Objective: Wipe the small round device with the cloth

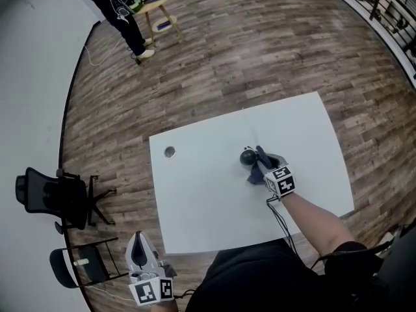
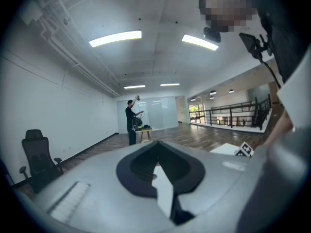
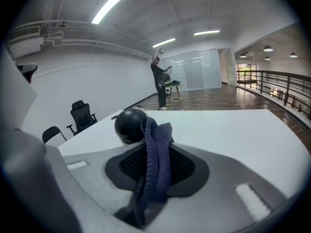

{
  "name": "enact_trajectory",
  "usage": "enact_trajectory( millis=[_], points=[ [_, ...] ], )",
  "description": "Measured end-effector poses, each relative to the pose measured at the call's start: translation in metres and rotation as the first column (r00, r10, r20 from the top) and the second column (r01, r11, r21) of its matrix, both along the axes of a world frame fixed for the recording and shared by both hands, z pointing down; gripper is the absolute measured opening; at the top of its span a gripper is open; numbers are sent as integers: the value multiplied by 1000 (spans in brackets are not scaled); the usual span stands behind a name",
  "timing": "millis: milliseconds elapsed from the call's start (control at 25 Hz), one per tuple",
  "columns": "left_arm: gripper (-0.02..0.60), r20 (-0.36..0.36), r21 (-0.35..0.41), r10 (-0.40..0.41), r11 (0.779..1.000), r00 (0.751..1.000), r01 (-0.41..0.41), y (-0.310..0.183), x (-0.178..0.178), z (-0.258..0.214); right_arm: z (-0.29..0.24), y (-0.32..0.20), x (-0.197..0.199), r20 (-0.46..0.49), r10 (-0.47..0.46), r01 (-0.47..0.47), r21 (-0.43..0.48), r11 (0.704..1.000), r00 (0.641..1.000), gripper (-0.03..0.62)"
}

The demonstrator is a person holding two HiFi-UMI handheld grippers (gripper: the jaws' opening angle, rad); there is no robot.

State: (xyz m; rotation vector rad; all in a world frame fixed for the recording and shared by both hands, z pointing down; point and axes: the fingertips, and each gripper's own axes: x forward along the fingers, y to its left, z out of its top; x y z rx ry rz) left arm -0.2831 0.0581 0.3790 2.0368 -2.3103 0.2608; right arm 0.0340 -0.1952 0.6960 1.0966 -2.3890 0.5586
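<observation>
A small black round device (image 1: 247, 156) sits near the middle of the white table (image 1: 208, 194); in the right gripper view the device (image 3: 129, 125) is just ahead of the jaws, left of centre. My right gripper (image 1: 262, 162) is shut on a dark blue cloth (image 3: 154, 159), whose free end rests against the device's right side. The cloth (image 1: 258, 172) shows beside the device in the head view. My left gripper (image 1: 140, 249) hangs off the table's near left corner, jaws together with nothing between them, pointing out into the room (image 2: 160, 171).
A small round silver disc (image 1: 170, 151) lies on the table's far left. A black office chair (image 1: 52, 197) and a folding chair (image 1: 81, 264) stand left of the table. A person (image 1: 120, 12) stands by a wooden stool (image 1: 159, 8) far off.
</observation>
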Motion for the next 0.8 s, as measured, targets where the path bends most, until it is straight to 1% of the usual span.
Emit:
enact_trajectory(
  millis=[80, 160, 280, 400, 520, 600, 680, 800],
  points=[
    [6, -8, 0, 1, 1000, 1000, -1, -1, 0, 1, 11, 12, -1, 2, -25, 25, -39, 999, 1000, 104],
    [6, -17, 11, -2, 1000, 1000, 2, 0, -1, 3, 6, 15, 9, 23, 4, -3, -37, 999, 1000, 104],
    [6, -33, 28, -2, 1000, 999, 3, 0, -2, 7, -33, 0, 29, 67, 54, -57, 51, 997, 996, 104],
    [6, -58, 36, -13, 999, 998, 15, 0, -5, 14, -87, -22, 32, 126, 63, -82, 152, 985, 990, 104],
    [6, -74, 48, -22, 999, 997, 26, 4, -10, 16, -139, -34, 15, 208, 43, -91, 227, 970, 977, 104],
    [6, -78, 61, -30, 998, 997, 35, 5, -16, 14, -161, -40, -6, 241, 6, -69, 256, 964, 971, 104],
    [6, -81, 69, -42, 996, 996, 48, 8, -22, 12, -169, -44, -30, 233, -40, -27, 276, 961, 972, 104],
    [6, -86, 69, -63, 995, 994, 69, 16, -30, 12, -158, -47, -58, 173, -90, 40, 276, 960, 981, 104]
  ],
)
